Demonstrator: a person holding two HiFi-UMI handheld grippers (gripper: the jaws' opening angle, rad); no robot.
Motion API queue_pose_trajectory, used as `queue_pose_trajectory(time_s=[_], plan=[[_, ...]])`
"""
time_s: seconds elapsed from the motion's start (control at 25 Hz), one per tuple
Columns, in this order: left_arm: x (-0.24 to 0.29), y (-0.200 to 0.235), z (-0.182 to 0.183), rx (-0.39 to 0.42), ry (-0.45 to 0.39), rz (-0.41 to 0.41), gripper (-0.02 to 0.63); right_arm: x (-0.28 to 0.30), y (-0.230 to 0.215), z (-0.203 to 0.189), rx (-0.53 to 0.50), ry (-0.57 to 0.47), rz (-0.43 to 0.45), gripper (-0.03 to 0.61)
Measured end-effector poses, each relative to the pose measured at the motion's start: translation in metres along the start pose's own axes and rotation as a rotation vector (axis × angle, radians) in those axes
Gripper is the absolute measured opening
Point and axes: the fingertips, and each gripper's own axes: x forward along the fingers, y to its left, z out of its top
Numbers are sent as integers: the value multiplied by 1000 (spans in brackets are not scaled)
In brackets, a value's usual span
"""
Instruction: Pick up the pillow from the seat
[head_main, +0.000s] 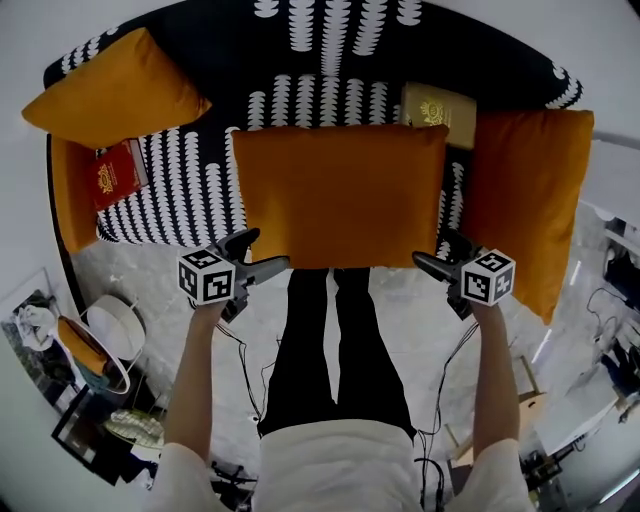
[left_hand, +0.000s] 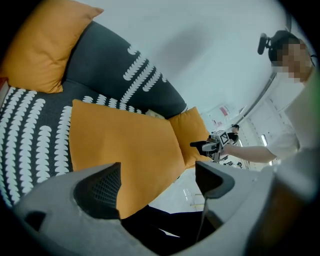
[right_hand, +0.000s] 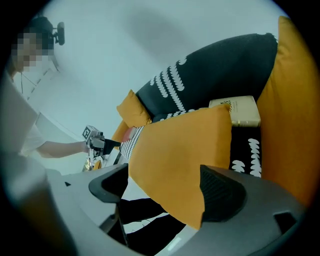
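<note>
Two sets of tongs are held out ahead of the person's black trousers (head_main: 335, 350), one at each near corner of the task's thing — the large rectangular orange fabric pillow (head_main: 340, 195). The left tongs (head_main: 262, 252) stand wide. Their own view shows the pillow's near-left corner reaching into the gap, with neither pad closed on it. The right tongs (head_main: 438, 252) are just as wide, with the near-right corner sitting between them, unclamped. Taking both corners at once looks deliberate: a soft, broad pillow would likely fold or swing if raised from one side only.

The pillow lies between the two tongs and beyond them, on the black sofa seat with white scallop rows (head_main: 190, 190). Its near edge is about level with the seat's front rim; whether that edge is off the seat I cannot tell.

Beyond the right tongs leans a second orange cushion (head_main: 525, 200), and a cream box with gold print (head_main: 435, 108) sits behind the pillow's far corner. Beyond the left tongs lie a red book (head_main: 115, 175) and, farthest, a third orange cushion (head_main: 115, 90) — all apart from the grasp points, so closing should catch the pillow alone.
</note>
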Motion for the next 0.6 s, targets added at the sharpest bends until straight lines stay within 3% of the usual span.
queue_pose_trajectory(time_s=[0.4,0.6], plan=[[8,91,-26,-65,87,147,537,36,-59,-15,82,92,-58,443],[22,122,-43,-129,127,159,574,55,-79,-26,95,143,-68,457]])
